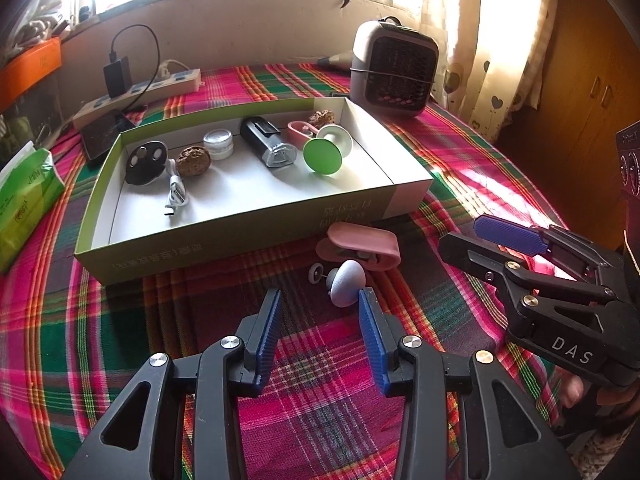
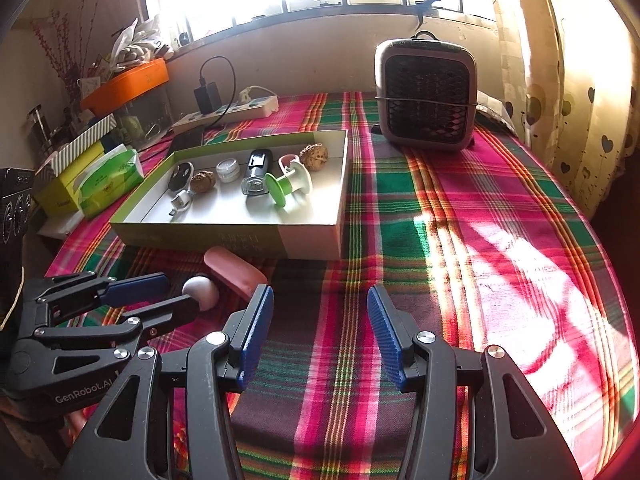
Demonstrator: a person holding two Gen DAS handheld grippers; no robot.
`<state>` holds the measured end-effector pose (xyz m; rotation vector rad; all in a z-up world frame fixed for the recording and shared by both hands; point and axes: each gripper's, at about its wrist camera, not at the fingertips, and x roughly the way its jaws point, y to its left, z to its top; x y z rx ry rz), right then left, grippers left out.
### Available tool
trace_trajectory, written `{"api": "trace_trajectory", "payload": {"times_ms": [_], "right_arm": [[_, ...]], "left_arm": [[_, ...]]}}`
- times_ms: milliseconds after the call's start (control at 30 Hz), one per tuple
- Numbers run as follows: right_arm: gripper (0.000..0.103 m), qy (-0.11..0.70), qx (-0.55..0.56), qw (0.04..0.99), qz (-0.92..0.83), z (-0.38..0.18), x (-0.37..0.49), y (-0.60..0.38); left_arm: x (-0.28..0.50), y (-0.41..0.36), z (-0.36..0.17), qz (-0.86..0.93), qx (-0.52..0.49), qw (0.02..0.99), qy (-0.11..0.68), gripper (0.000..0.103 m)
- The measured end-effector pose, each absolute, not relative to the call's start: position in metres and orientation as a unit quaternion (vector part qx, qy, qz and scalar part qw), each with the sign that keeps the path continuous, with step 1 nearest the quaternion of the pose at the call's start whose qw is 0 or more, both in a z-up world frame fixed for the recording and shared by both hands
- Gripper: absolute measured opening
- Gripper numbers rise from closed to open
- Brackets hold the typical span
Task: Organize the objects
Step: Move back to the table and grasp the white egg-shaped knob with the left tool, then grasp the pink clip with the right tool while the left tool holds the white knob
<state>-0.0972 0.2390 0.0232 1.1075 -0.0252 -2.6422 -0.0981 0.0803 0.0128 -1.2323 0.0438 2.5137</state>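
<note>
— While the left gripper (image 1: 320, 300) tips down toward the plaid cloth (image 1: 320, 380), where's that little grey knob?
— Just above centre in the left wrist view, the grey mushroom-shaped knob (image 1: 347, 282) lies on the cloth right at the tip of the right-hand blue pad (image 1: 372, 344). Whether it touches that pad, I can't tell. Jaws are spread, nothing pinched.
— Which way does it point?
— Its stem runs up-left toward a small white wheel (image 1: 318, 271), dome toward the pad. Long axis slants across the frame.
— And the pink piece?
— The pink clip (image 1: 362, 246) sits just above the knob, close to the green-and-white box's (image 1: 240, 240) front wall, long axis running left to right.
— The other hand?
— The right gripper (image 2: 320, 312) angles down over bare cloth at lower centre of its own view, jaws apart and empty. In the left view it enters from the right edge, tips pointing left toward the clip.
— Inside the box?
— A green spool (image 1: 325, 151) leans at upper centre.
</note>
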Motion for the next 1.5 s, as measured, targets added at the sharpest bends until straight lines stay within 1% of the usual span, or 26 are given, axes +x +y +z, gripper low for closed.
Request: {"api": "trace_trajectory", "payload": {"times_ms": [467,567,633,700,900,1100,1500], "right_arm": [[0.051,-0.01,0.394,0.139,-0.909,0.02,-0.101,0.24],[0.05,-0.007,0.396,0.139,-0.908,0.02,-0.102,0.238],[0.051,-0.006,0.397,0.14,-0.907,0.02,-0.102,0.237],[0.051,-0.004,0.398,0.141,-0.907,0.019,-0.103,0.236],[0.05,0.004,0.401,0.145,-0.905,0.018,-0.105,0.23],[0.05,0.013,0.401,0.155,-0.903,0.019,-0.107,0.222],[0.05,0.045,0.403,0.196,-0.893,0.018,-0.112,0.194]], "left_arm": [[-0.103,0.088,0.009,0.889,-0.428,0.159,0.039,0.037],[-0.104,0.086,0.009,0.889,-0.428,0.161,0.034,0.037],[-0.105,0.084,0.009,0.889,-0.428,0.161,0.027,0.035],[-0.105,0.082,0.009,0.89,-0.428,0.157,0.025,0.028],[-0.108,0.074,0.008,0.891,-0.429,0.15,0.011,0.015],[-0.107,0.067,0.008,0.89,-0.431,0.151,0.001,0.011],[-0.106,0.044,0.008,0.891,-0.432,0.141,-0.016,0.01]]}}
